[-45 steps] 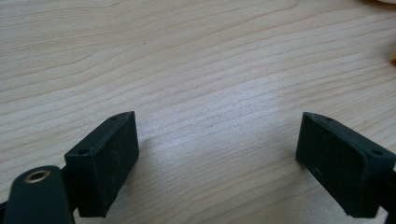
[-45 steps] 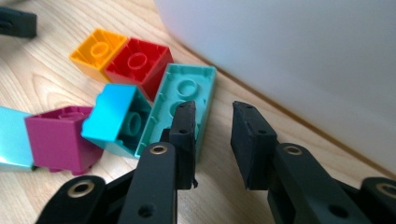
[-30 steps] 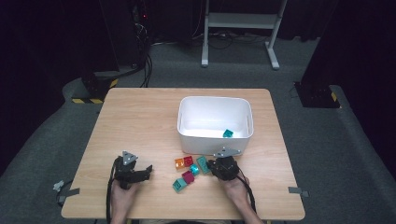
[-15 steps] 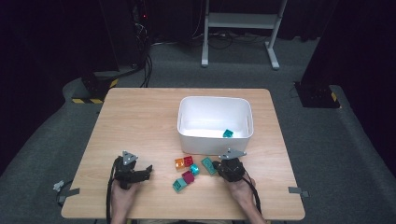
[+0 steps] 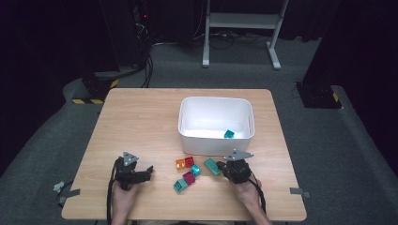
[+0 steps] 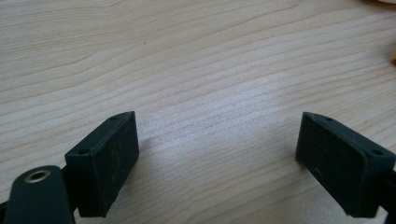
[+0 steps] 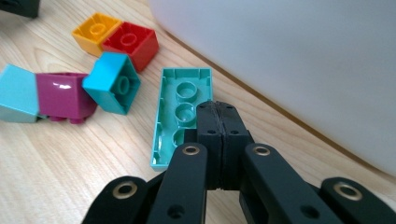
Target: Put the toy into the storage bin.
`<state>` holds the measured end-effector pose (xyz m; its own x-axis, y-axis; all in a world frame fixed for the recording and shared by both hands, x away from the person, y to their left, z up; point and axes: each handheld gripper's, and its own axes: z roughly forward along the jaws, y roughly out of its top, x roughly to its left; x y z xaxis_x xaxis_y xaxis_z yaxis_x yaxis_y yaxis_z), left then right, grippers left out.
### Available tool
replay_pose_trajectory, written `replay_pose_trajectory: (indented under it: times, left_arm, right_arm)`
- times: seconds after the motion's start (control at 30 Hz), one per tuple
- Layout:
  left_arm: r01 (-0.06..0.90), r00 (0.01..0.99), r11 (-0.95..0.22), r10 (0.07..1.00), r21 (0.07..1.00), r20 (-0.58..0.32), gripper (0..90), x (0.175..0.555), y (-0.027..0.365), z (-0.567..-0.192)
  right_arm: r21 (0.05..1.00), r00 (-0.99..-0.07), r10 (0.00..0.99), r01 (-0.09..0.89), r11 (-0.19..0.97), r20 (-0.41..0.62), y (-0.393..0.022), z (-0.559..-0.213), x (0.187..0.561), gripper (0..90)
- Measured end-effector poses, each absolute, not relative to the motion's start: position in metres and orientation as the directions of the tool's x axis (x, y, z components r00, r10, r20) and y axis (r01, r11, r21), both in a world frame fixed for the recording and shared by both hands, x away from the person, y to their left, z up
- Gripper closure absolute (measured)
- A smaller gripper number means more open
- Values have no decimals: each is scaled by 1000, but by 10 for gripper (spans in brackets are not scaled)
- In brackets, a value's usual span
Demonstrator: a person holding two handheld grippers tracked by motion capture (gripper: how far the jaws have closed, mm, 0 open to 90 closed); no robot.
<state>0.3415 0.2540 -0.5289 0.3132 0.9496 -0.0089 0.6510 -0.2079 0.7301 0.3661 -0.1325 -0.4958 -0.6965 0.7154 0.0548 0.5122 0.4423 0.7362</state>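
Observation:
A long teal brick (image 7: 180, 112) lies hollow side up on the wooden table (image 5: 141, 122), just in front of the white bin (image 5: 216, 146). My right gripper (image 7: 218, 109) is shut, its pads pinched on the brick's near side wall. In the high view the right gripper (image 5: 223, 168) sits at the right end of the same teal brick (image 5: 212, 166). My left gripper (image 6: 217, 154) stands open over bare wood with nothing between its pads. The high view shows the left gripper (image 5: 148, 171) near the table's front left.
Loose bricks lie left of the long one: orange (image 7: 97, 31), red (image 7: 130, 43), cyan (image 7: 114, 83), magenta (image 7: 63, 95), pale teal (image 7: 16, 93). A small teal brick (image 5: 229, 134) rests inside the bin. The bin's wall (image 7: 303, 70) rises close on the right.
My right gripper has shifted a little to the right along the bin's front, and the long teal brick has moved with it. The left gripper has stayed still.

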Motion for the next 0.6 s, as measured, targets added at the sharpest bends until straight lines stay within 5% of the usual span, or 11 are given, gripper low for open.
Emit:
replay_pose_trajectory:
  times: [0.6]
  left_arm:
    - [651,314,-209,949,730,-9,133,342,254,-529]
  right_arm:
    - [781,-733,678,454,429,55,-136,-457,359,898]
